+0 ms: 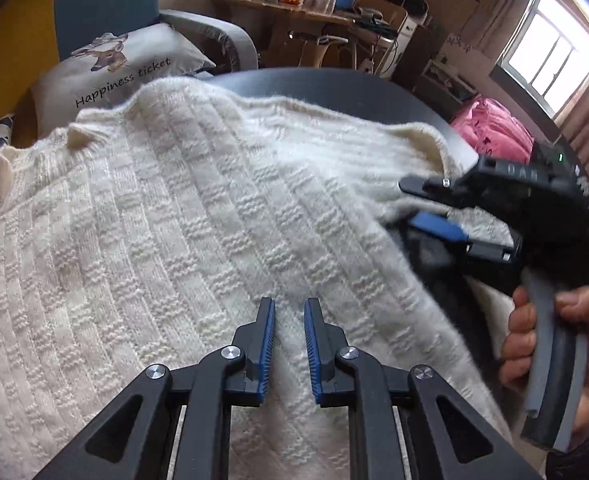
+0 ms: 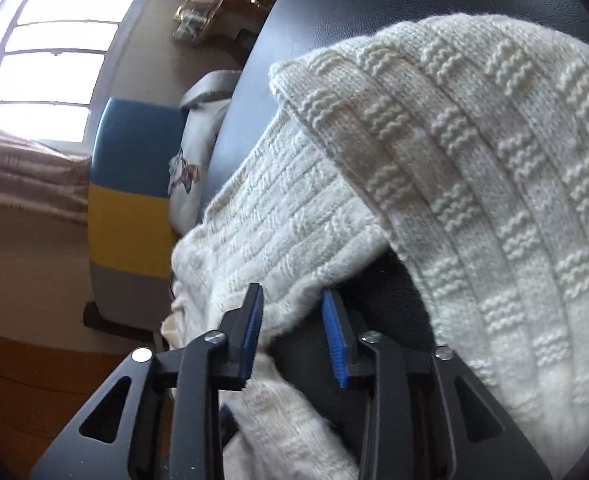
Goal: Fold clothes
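Spreading over the dark round table [image 1: 374, 92], cream sweater [image 1: 174, 220] runs lengthwise away from left gripper [image 1: 289, 346], jaws parted, nothing held. Right gripper [image 2: 292, 338] at the table's right edge is nearer the loose hem, jaws parted around it.

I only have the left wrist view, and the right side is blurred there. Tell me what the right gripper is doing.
Observer: The right gripper is open, with an edge of the sweater lying between its jaws.
Operator: Report what's under that edge.
Observer: The dark table shows just past it, near the right jaw.
Operator: Describe the cloth on the right.
Observer: A thick fold of the sweater arches up over that side.
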Available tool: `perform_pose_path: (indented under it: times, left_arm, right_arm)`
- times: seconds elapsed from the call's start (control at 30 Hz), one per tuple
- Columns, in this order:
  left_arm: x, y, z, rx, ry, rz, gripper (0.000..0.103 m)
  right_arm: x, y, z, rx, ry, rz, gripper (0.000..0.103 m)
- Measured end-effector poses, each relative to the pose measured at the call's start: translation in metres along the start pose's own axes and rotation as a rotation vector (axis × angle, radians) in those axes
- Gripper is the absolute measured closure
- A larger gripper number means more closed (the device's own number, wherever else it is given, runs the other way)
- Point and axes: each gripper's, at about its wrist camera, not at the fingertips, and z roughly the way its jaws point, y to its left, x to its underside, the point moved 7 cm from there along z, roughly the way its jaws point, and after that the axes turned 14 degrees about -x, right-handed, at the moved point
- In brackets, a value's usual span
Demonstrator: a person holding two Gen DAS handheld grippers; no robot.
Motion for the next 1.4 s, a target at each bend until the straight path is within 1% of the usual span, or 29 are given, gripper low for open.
perform_pose_path:
  times: [0.13,0.17,0.2,0.27,0.4,0.47,0.5,0.6,0.67,0.7,0.77,0.8,0.9,0.97,1.1,1.17,1.23,1.3,1.4]
  left_arm:
    - [0.003,0.003,-0.001,0.013,-0.013,-0.008,0.089]
    - [0.003,0.004,-0.001,0.014,-0.013,-0.009,0.089]
    - [0.005,0.005,-0.001,0.012,-0.013,-0.005,0.089]
    - [0.007,0.006,-0.002,0.006,-0.015,0.003,0.089]
    - [0.008,0.003,-0.006,0.002,-0.020,-0.002,0.089]
    - [0.009,0.008,-0.014,-0.018,-0.045,-0.022,0.089]
    - [0.007,0.012,-0.023,-0.040,-0.094,-0.034,0.089]
    - [0.001,0.013,-0.042,-0.036,-0.155,-0.021,0.089]
    - [0.002,0.007,-0.040,-0.055,-0.147,0.039,0.089]
    - [0.002,0.004,-0.038,-0.066,-0.143,0.070,0.089]
    - [0.005,0.000,-0.026,-0.048,-0.098,0.096,0.089]
    - [0.008,0.000,-0.021,-0.055,-0.090,0.105,0.089]
    - [0.018,-0.001,-0.005,-0.081,-0.073,0.130,0.088]
    - [0.022,-0.001,-0.005,-0.096,-0.084,0.142,0.088]
    - [0.026,0.004,-0.006,-0.087,-0.079,0.138,0.088]
    - [0.027,0.006,-0.006,-0.091,-0.078,0.144,0.088]
    - [0.028,0.007,-0.007,-0.093,-0.078,0.137,0.089]
    - [0.029,0.008,-0.007,-0.094,-0.078,0.130,0.089]
    - [0.030,0.010,-0.008,-0.096,-0.078,0.120,0.089]
  right_arm:
    - [-0.001,0.014,0.009,0.094,-0.009,-0.130,0.069]
    - [-0.002,0.016,0.010,0.117,-0.013,-0.160,0.081]
    - [-0.003,0.018,0.011,0.136,-0.012,-0.190,0.089]
    - [-0.005,0.021,0.013,0.159,-0.002,-0.244,0.091]
    - [-0.010,0.042,0.004,0.222,0.006,-0.424,0.092]
    - [-0.013,0.054,0.001,0.252,0.012,-0.500,0.092]
    - [-0.014,0.059,0.000,0.263,0.018,-0.523,0.092]
    - [-0.016,0.067,0.001,0.288,0.040,-0.583,0.092]
    - [-0.017,0.070,0.003,0.312,0.053,-0.621,0.092]
    - [-0.018,0.070,0.005,0.322,0.059,-0.635,0.092]
    - [-0.019,0.069,0.006,0.339,0.069,-0.660,0.092]
    - [-0.019,0.068,0.006,0.341,0.074,-0.669,0.092]
    - [-0.020,0.064,0.009,0.353,0.084,-0.684,0.092]
    - [-0.022,0.062,0.008,0.364,0.087,-0.689,0.092]
    - [-0.029,0.056,0.004,0.388,0.073,-0.678,0.092]
    - [-0.033,0.054,0.001,0.399,0.062,-0.672,0.096]
    - [-0.036,0.053,-0.002,0.406,0.056,-0.667,0.096]
    - [-0.035,0.052,-0.001,0.416,0.063,-0.676,0.096]
    - [-0.028,0.056,-0.003,0.400,0.085,-0.698,0.096]
